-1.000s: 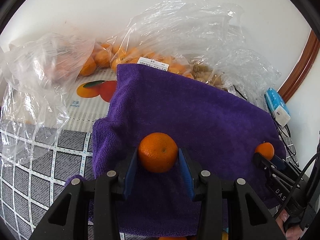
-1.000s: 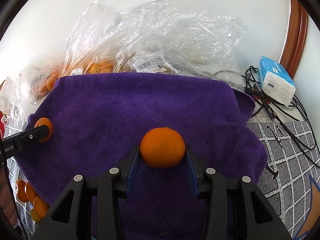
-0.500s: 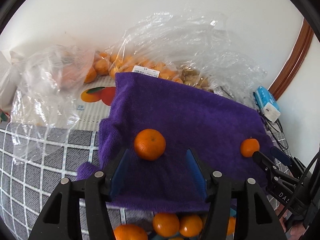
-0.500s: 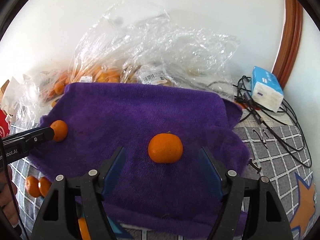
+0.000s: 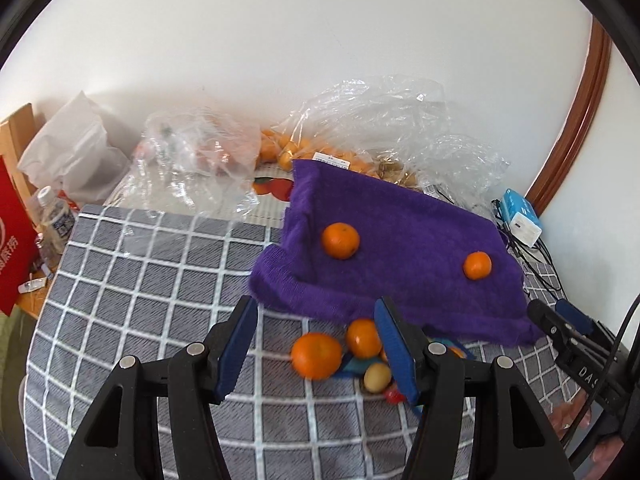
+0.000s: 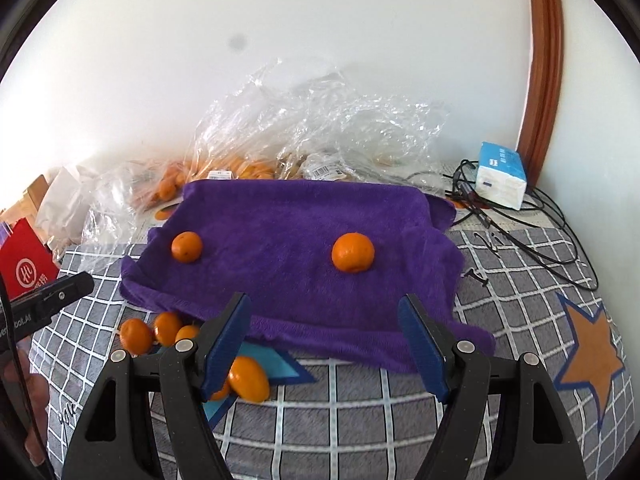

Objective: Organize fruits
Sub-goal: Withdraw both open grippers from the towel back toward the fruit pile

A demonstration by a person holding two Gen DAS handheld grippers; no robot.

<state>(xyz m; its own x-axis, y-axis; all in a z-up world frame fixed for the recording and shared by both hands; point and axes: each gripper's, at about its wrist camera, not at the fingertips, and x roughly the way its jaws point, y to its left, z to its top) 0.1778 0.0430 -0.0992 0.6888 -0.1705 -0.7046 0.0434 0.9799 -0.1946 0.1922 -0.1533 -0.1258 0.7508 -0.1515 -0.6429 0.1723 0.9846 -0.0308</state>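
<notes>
Nearest my left gripper, at 6 o'clock in its view: jaws released, nothing clamped. Loose mandarins lie on the checked cover beyond the tips, spilling from under the front hem of the purple towel. A small pale fruit and something red sit by the right pad; what the red thing is I cannot tell.

My right gripper likewise: jaws wide and empty. One oval orange fruit lies just beside its left pad at 7 o'clock, more cluster at 9 o'clock by the towel hem.

Middle distance, 12 o'clock in both views: two mandarins already set on the towel, well apart. Left mandarin, right mandarin. Both rest steady on the pile.

Far, at the wall: clear plastic bags with more orange fruit, a blue-and-white box and cables at 2 o'clock.

Step in hand, as I judge it: fetch the next fruit from the loose heap.
- Take the outermost fruit first, so neighbours are not nudged.
- Come down with pads either side of its widest part, clamp gently; the skin likely bruises.
- Keep my two grippers apart; they would meet at the heap.
- Set the next ones spaced from the placed pair.
</notes>
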